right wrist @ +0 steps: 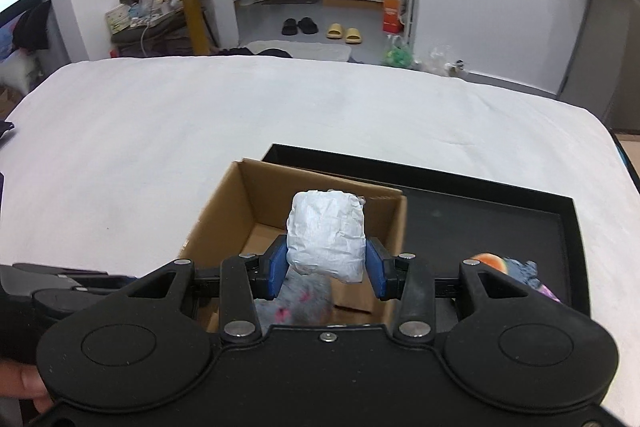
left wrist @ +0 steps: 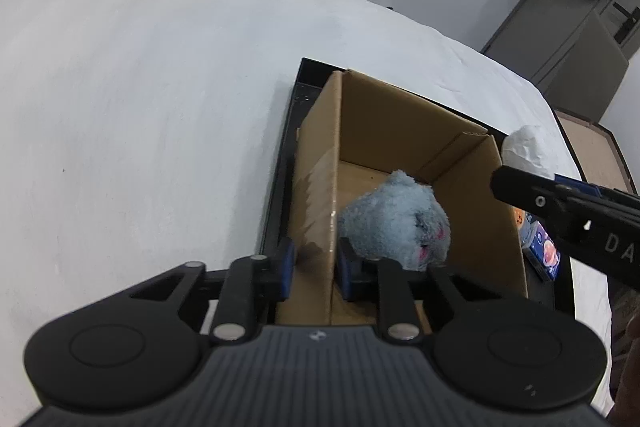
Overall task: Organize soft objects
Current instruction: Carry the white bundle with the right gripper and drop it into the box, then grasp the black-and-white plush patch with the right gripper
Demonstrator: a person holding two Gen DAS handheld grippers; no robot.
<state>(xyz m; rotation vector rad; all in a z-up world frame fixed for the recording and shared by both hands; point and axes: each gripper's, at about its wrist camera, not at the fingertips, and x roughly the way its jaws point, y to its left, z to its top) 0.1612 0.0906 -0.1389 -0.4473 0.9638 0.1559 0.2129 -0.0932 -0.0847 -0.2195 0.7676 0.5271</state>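
A brown cardboard box (left wrist: pixel 404 131) stands open on a black tray (left wrist: pixel 294 99) on the white bed. A grey-blue plush toy (left wrist: pixel 396 221) lies inside the box. My left gripper (left wrist: pixel 316 267) straddles the box's left wall (left wrist: pixel 320 195), its blue pads on either side and shut on it. My right gripper (right wrist: pixel 327 269) is shut on a white crumpled soft bundle (right wrist: pixel 326 237) and holds it above the box (right wrist: pixel 224 211). The plush (right wrist: pixel 298 301) shows below it. The bundle (left wrist: pixel 522 151) and right gripper also show at the right of the left wrist view.
The black tray (right wrist: pixel 480 219) extends right of the box and holds a small orange and blue-grey toy (right wrist: pixel 508 269). A colourful small box (left wrist: pixel 542 251) lies on the tray's right side. The white bed (right wrist: pixel 200 131) spreads all around. Slippers and furniture stand on the floor beyond.
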